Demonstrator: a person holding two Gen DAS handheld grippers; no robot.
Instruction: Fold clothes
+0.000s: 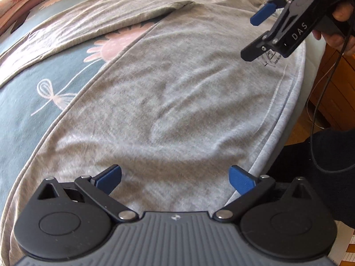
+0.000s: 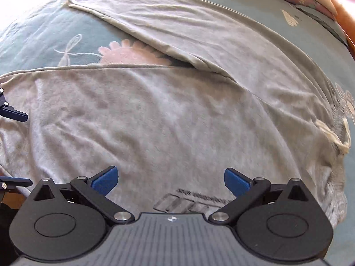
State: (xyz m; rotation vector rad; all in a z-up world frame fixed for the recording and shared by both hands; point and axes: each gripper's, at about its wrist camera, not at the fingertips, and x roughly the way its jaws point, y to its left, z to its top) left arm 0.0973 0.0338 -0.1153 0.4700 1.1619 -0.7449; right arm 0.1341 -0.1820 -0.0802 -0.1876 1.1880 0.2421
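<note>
We see a grey garment (image 1: pixel 177 102) spread flat over the bed, and it fills the middle and the lower part of both views. Its cloth is soft and a little fuzzy, with shallow wrinkles, and one long sleeve (image 2: pixel 168 28) goes across the upper part of the right wrist view. A small dark printed logo (image 2: pixel 195 199) sits at the lower centre of that view, and a paler hem (image 1: pixel 286 102) runs down the right side of the left wrist view.

Our left gripper (image 1: pixel 175 179) is at the bottom of its frame, its blue pads (image 1: pixel 109 179) spread wide, holding nothing. Our right gripper (image 2: pixel 170 180) has also its pads far apart above the logo, empty. In the left wrist view it appears at the upper right, held by a hand (image 1: pixel 342 22).

Under the garment lies a blue-grey bedsheet (image 1: pixel 20 97) with pink flowers (image 1: pixel 106 46). Wooden furniture (image 1: pixel 339 88) stands at the right edge.
</note>
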